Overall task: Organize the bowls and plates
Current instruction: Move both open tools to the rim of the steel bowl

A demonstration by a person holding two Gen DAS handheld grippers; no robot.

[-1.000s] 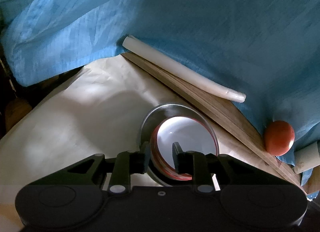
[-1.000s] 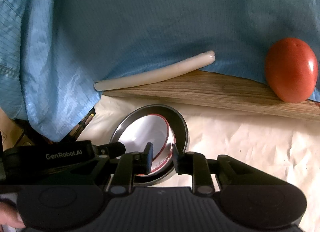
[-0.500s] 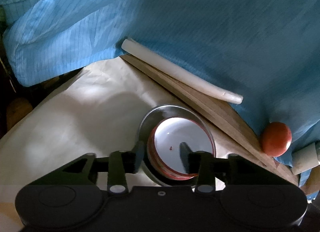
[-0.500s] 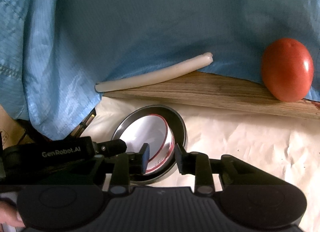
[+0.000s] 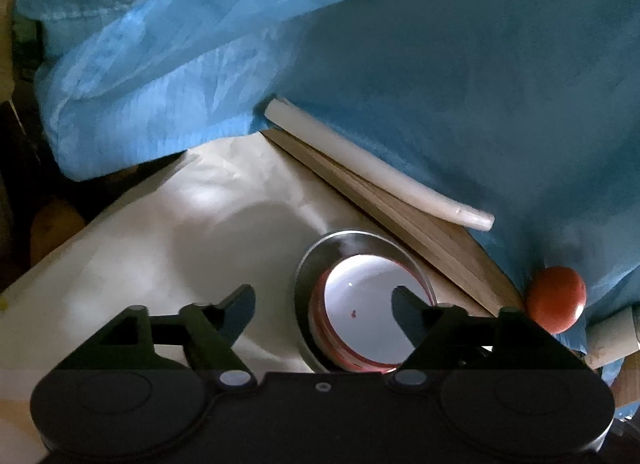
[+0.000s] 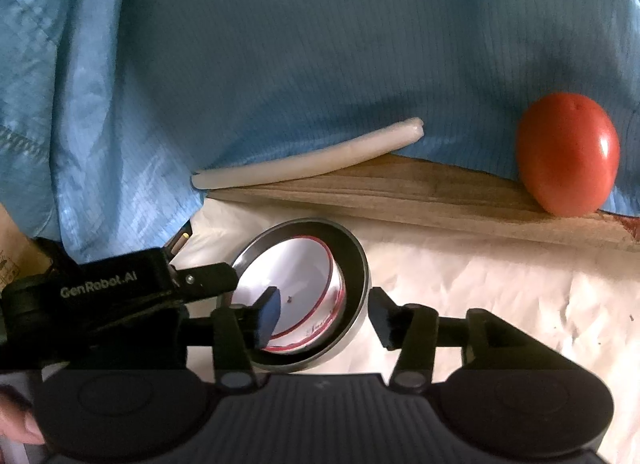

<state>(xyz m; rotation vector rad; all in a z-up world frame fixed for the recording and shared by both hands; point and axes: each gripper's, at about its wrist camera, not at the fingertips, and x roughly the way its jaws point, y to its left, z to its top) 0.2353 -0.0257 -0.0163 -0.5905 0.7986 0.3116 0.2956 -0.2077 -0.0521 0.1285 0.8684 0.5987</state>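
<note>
Both our grippers, left (image 5: 323, 303) and right (image 6: 322, 314), are opening, pads clear of the red-rimmed white bowl (image 6: 298, 284) nested inside the round steel bowl (image 6: 354, 264).

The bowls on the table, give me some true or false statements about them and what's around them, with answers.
1. The white bowl with the red rim sits inside the metal bowl. True.
2. The right gripper is clamped on the metal bowl's rim. False: its jaws are opening, one finger on each side of the rim, pads clear of it.
3. A tomato rests on the wooden board. True.
4. The left gripper holds the white bowl. False: its jaws are opening and stand wide, gripping nothing.
5. The white stick lies inside the bowls. False: it lies along the board's far edge, against the blue cloth.
</note>
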